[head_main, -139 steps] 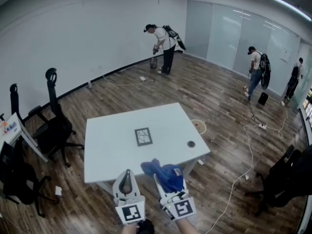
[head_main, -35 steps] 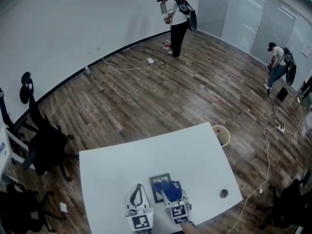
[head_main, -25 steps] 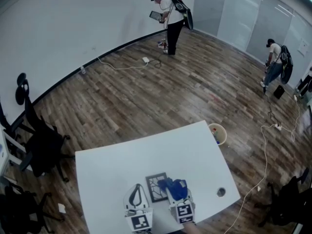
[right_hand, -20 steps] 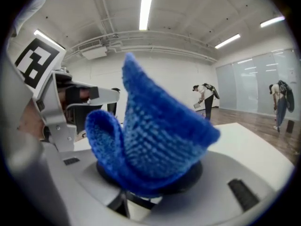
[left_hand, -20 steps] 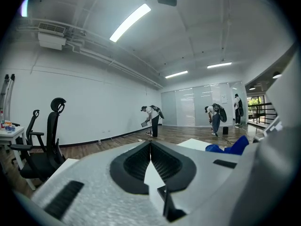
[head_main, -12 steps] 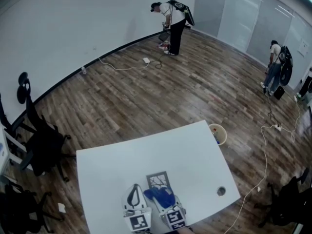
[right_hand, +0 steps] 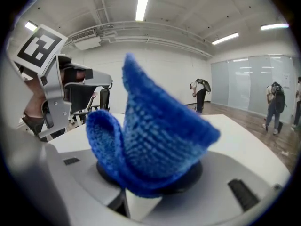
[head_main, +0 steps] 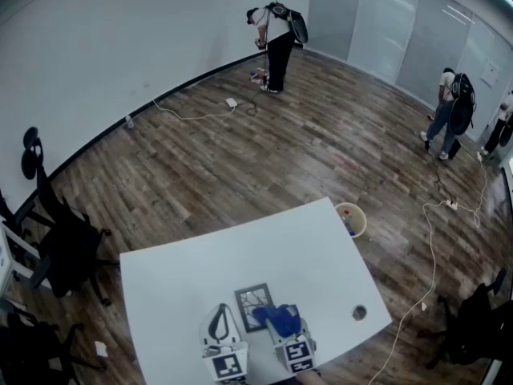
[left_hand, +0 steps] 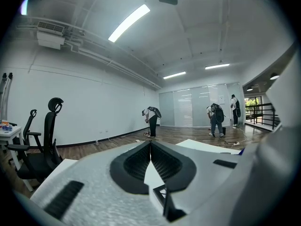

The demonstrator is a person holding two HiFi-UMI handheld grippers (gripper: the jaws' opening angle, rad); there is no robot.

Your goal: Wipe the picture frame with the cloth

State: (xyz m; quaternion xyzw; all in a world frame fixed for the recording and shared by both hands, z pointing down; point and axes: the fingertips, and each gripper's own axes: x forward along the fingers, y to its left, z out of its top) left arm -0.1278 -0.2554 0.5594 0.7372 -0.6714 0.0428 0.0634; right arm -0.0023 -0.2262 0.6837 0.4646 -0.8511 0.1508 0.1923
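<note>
A small dark picture frame (head_main: 252,299) lies flat on the white table (head_main: 192,271), near its front edge. My right gripper (head_main: 280,321) is shut on a blue cloth (head_main: 275,319), and the cloth hangs over the frame's near right corner. In the right gripper view the blue cloth (right_hand: 155,140) fills the middle and hides the frame. My left gripper (head_main: 219,324) rests just left of the frame, shut, with nothing between its jaws. In the left gripper view its jaws (left_hand: 151,161) meet at the tips.
A round cable hole (head_main: 359,313) sits at the table's right front. A bin (head_main: 350,217) stands past the far right corner. Black office chairs (head_main: 56,239) stand to the left. Cables (head_main: 425,255) run across the wooden floor at right. People (head_main: 276,34) stand far off by the walls.
Over the earlier frames the table has come close under me. In the last second the right gripper with the cloth has slid left, then back right across the frame. The left gripper has stayed put.
</note>
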